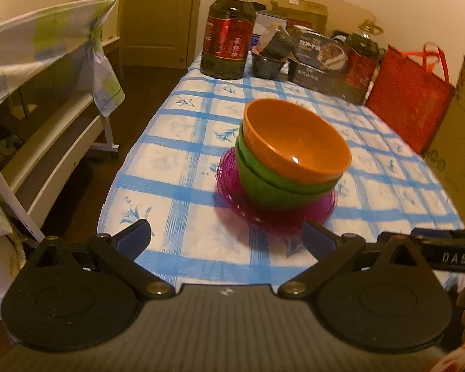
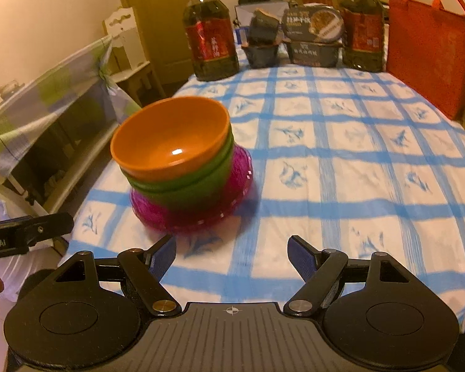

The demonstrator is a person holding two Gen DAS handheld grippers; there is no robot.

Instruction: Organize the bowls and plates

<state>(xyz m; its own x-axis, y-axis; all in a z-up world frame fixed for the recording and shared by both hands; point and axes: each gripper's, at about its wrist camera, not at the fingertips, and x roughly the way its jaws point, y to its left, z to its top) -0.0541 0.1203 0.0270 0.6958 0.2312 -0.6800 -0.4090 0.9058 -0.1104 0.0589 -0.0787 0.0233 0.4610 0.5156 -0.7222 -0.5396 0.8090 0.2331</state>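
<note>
An orange bowl (image 1: 294,142) sits nested in a green bowl (image 1: 272,186), and both stand on a magenta plate (image 1: 232,186) on the blue-checked tablecloth (image 1: 186,167). The stack also shows in the right wrist view: orange bowl (image 2: 170,136), green bowl (image 2: 195,189), magenta plate (image 2: 241,173). My left gripper (image 1: 226,235) is open and empty, just short of the plate's near edge. My right gripper (image 2: 231,252) is open and empty, to the right of the stack and nearer than it.
Two large oil bottles (image 2: 212,34) (image 2: 362,24), dark food boxes (image 2: 313,31) and a red bag (image 2: 431,49) line the table's far end. A cardboard box (image 1: 462,142) stands at the right. A cloth-covered cabinet (image 1: 46,71) stands left of the table.
</note>
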